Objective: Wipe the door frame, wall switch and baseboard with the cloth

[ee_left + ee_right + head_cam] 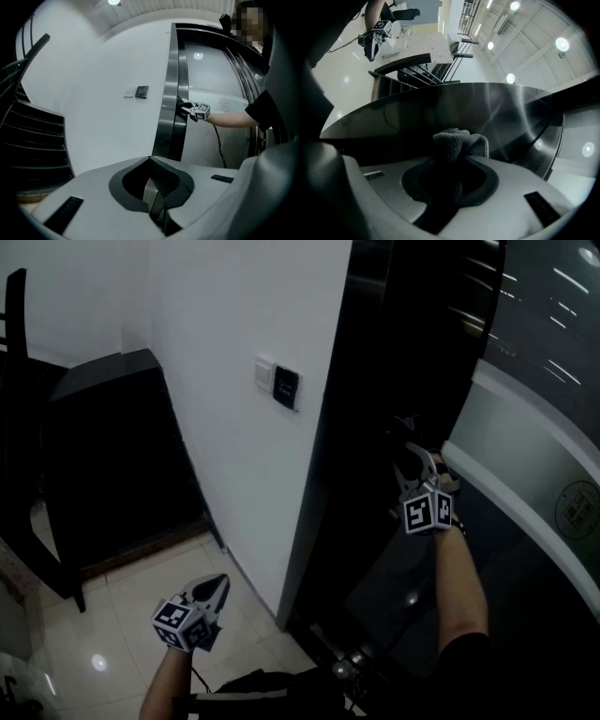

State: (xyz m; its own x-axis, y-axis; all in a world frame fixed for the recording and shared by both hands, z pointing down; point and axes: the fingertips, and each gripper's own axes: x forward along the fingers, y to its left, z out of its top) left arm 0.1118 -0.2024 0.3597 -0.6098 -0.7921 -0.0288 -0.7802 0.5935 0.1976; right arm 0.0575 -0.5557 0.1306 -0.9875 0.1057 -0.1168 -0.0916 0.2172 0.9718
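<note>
right hand-held gripper (453, 165) pinches cloth (459, 140) at door frame (440, 105)

We log the door frame (323, 474) as dark metal, smooth and glossy, with streaky reflections. Close up it reads as brushed steel.

The cloth (457, 143) is grey, with a nubby, fuzzy pile and a matt look.

The wall (216, 315) looks like white paint, smooth and matt.

The wall switch (278, 382) has one white plastic plate and one dark glossy plate.

The floor (103, 634) is pale tile, polished enough to mirror the lamps.

We see a matt grey plastic shell on the left gripper (154, 187), with dark ribbed pads.
</note>
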